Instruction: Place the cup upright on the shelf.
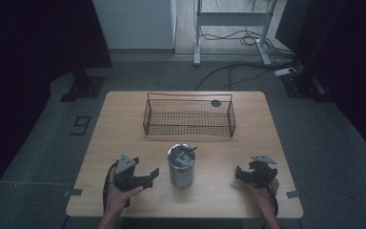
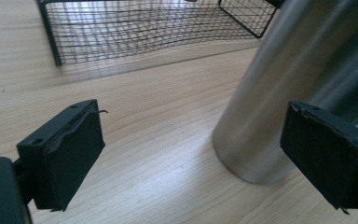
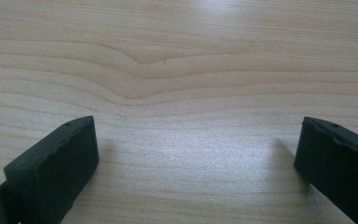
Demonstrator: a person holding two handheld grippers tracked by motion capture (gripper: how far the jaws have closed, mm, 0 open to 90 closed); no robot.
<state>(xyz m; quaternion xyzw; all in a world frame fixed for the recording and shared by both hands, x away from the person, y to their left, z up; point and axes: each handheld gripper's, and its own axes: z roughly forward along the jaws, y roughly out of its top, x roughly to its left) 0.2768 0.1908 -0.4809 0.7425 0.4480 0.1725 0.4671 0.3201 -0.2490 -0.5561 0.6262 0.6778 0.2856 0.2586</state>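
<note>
Left gripper (image 1: 145, 177) jaws wide, steel tumbler (image 1: 181, 166) just ahead-right; centre body between pads, grip low. Right gripper (image 1: 246, 173) wide, idle.

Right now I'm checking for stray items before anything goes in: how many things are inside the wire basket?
1: a small dark round object lies in the far right corner of the wire basket. The rest of its floor looks bare.
</note>
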